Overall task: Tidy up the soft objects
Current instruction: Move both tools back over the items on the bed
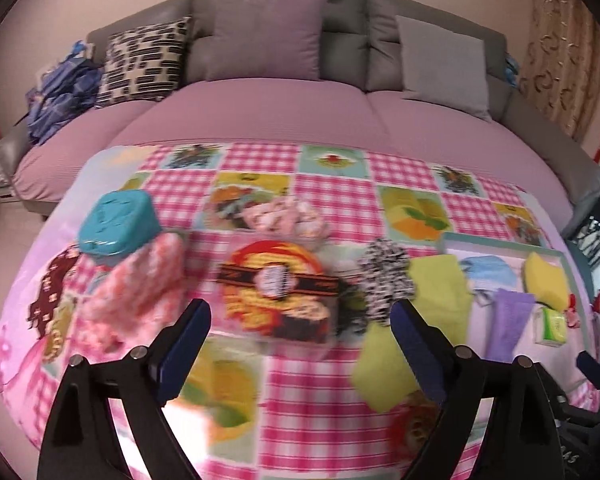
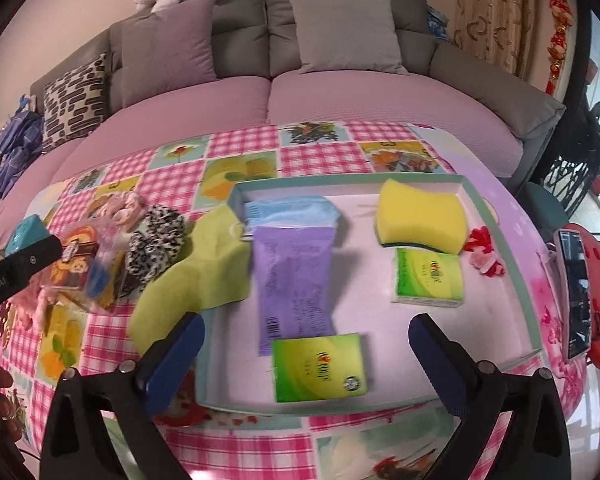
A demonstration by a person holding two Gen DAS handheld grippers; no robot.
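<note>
A: How does the right gripper (image 2: 304, 334) stand?

B: Its jaws are spread wide and pinch nothing. It hangs over the near part of the shallow tray (image 2: 496, 216), and a green tissue pack (image 2: 320, 366) lies on the tray floor between the two blue pads, touched by neither.

A: What else is in that tray?

B: Just beyond the pack lies a purple packet (image 2: 294, 280), its far end touching a blue packet (image 2: 290, 210). To the right is a second green tissue pack (image 2: 428, 276), with a yellow sponge (image 2: 420, 214) touching its far edge. A small red and pink thing (image 2: 482, 258) sits by the right wall; I cannot tell what it is.

A: And the left gripper (image 1: 300, 330)?

B: Also spread wide, gripping nothing. It hovers over the checked tablecloth (image 1: 312, 400), with a clear box printed in orange and black (image 1: 276, 292) ahead of the fingers. That view is blurred.

A: Around the box?

B: A pink fluffy cloth (image 1: 140, 292) to its left, a teal container (image 1: 116, 224) beyond that, a black-and-white spotted scrunchie (image 1: 384, 276) to its right, then a lime cloth (image 1: 440, 288) draped over the tray's left wall.
</note>
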